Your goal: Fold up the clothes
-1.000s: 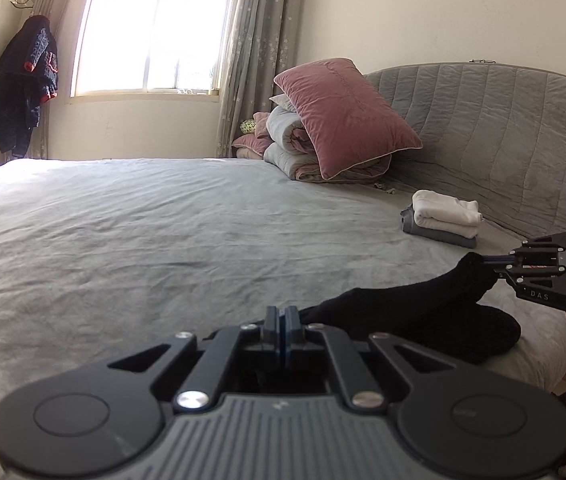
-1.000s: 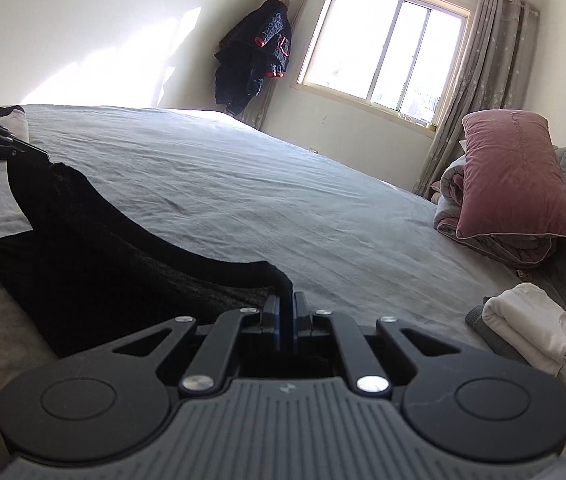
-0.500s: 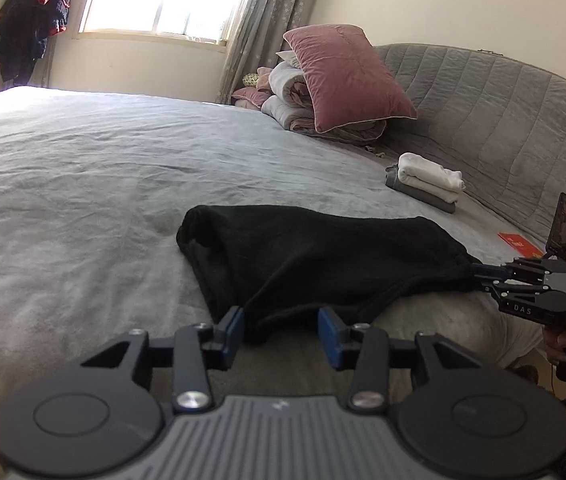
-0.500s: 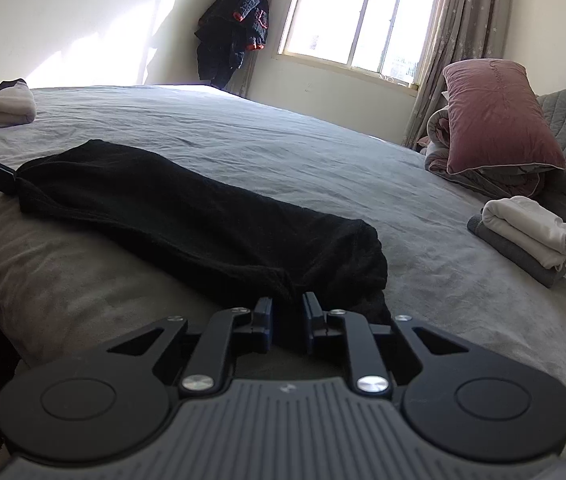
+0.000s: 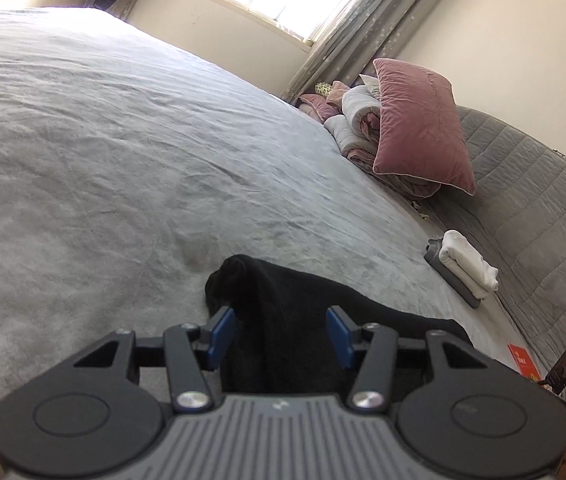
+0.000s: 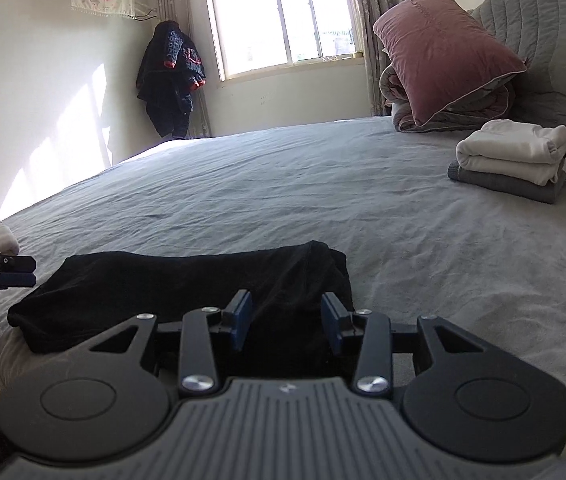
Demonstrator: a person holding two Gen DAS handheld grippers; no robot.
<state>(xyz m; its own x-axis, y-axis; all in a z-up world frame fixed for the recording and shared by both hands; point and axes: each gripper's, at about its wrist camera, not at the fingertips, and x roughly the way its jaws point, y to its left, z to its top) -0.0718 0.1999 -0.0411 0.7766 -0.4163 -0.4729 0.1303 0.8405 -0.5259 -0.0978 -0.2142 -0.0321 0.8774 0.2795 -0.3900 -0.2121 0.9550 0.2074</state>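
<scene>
1. I am viewing the black garment (image 6: 187,292), lying folded in a long band along the near edge of the bed (image 6: 363,200).
2. I am holding the right gripper (image 6: 286,318) over the garment's right end, jaws having just been opening, pads apart and gripping nothing.
3. I am holding the left gripper (image 5: 279,338) over its left end, jaws parted and gripping nothing.
4. I am judging each hand nearest its own end, the long axis running between them.

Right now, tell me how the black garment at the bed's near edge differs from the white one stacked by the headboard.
The black garment is dark; the white garment is pale.
The black garment lies alone on the bed sheet, as a long, low strip; the white garment is a compact bundle on top of a folded grey piece.
The black garment is close to the right gripper; the white garment is far off.
Both lie folded on the bed.
</scene>
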